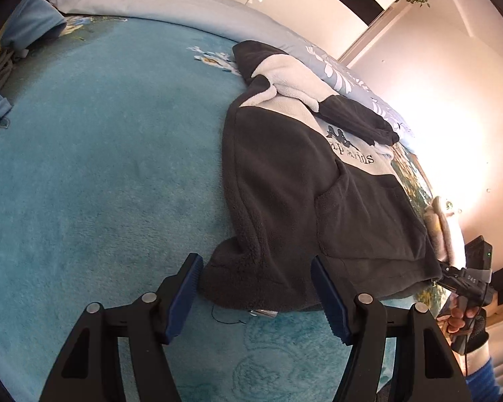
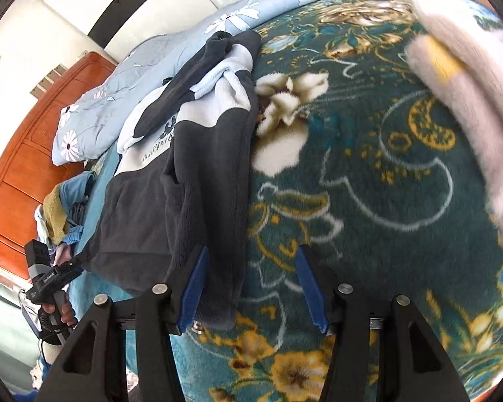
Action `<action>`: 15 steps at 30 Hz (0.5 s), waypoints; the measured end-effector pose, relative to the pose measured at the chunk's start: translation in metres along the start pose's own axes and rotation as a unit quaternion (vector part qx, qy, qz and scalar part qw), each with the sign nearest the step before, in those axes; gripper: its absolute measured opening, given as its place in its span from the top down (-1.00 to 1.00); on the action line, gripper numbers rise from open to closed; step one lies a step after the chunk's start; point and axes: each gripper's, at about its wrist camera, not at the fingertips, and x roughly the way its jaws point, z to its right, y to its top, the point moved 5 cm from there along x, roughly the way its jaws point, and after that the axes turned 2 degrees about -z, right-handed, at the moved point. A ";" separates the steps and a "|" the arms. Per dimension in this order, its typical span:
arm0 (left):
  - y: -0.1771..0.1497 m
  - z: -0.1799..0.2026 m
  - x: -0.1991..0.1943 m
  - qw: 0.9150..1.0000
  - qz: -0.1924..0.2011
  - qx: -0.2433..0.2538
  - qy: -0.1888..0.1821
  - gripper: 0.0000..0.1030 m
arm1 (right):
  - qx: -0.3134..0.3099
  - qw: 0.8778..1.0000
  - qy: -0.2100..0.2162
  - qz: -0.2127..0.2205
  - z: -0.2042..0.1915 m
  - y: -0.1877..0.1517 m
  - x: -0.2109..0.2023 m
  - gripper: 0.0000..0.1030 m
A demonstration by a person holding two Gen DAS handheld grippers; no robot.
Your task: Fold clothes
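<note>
A dark grey and white fleece hoodie [image 1: 285, 181] lies front up on the bed, hood at the far end, one sleeve folded across its chest. My left gripper [image 1: 258, 288] is open at the near left corner of the hem, and the hem lies between its blue pads without being pinched. In the right wrist view the hoodie [image 2: 171, 201] sits left of centre. My right gripper [image 2: 251, 284] is open at the hem's right corner, with the cloth edge beside its left pad. Each view shows the other gripper in a hand: the right gripper [image 1: 447, 273] and the left gripper [image 2: 73, 264].
A teal blanket [image 1: 100, 167] meets a dark green flowered blanket [image 2: 385, 184]. A light blue daisy duvet [image 2: 94, 114] is bunched behind the hoodie. Blue garments [image 1: 30, 26] lie at the far left. A pale folded garment [image 2: 469, 83] lies to the right. A wooden headboard [image 2: 20, 174] stands behind.
</note>
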 end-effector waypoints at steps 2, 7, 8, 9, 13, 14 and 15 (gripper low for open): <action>-0.001 0.002 0.000 1.000 0.002 -0.003 -0.001 -0.38 | 0.014 1.000 0.013 0.007 0.004 -0.006 -0.006 -0.08; -0.002 -0.002 0.000 0.999 0.006 -0.027 -0.029 -0.40 | 0.035 0.999 0.036 0.020 0.009 -0.020 -0.015 -0.08; -0.002 -0.003 0.000 0.999 0.006 -0.032 -0.035 -0.40 | 0.035 0.998 0.039 0.022 0.009 -0.021 -0.016 -0.08; 0.000 -0.006 0.000 0.998 0.007 -0.041 -0.039 -0.40 | 0.036 0.998 0.041 0.022 0.009 -0.022 -0.017 -0.08; 0.013 -0.019 -0.010 0.997 0.036 -0.068 -0.013 -0.40 | 0.043 0.997 0.054 0.028 0.007 -0.018 -0.018 -0.09; 0.017 -0.020 -0.014 0.996 0.043 -0.070 -0.016 -0.40 | 0.046 0.997 0.057 0.028 0.006 -0.017 -0.017 -0.09; 0.019 -0.020 -0.013 0.996 0.039 -0.071 -0.031 -0.40 | 0.047 0.997 0.060 0.031 0.005 -0.016 -0.017 -0.09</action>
